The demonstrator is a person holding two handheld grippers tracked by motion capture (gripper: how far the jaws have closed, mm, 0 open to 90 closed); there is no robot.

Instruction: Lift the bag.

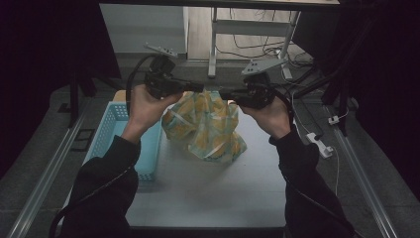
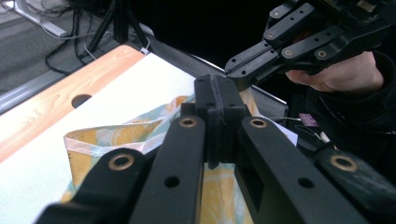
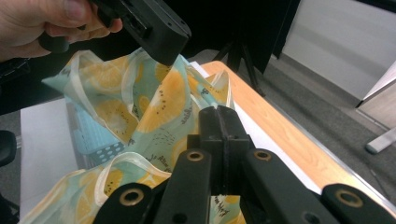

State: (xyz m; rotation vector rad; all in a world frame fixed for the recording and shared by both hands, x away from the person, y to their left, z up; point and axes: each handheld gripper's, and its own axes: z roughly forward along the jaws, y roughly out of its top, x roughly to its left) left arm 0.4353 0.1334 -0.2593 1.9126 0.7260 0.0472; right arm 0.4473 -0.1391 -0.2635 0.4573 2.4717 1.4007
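Both tools are raised over the white table (image 1: 218,188), each clamped on the upper edge of a fruit-print fabric bag (image 1: 210,126). The left gripper (image 1: 197,87) has its jaws pressed together on the bag's rim; the right gripper (image 1: 225,93) is likewise closed on the opposite rim. The bag hangs between them, its base resting on the table just beside a blue basket (image 1: 106,131) (the basket's contents are not discernible).

Risk, as a judgement — the fabric is thin and the hold is at its edge. Pulling the grippers apart unevenly could slip one rim free, collapsing the bag — or drag it against the basket.
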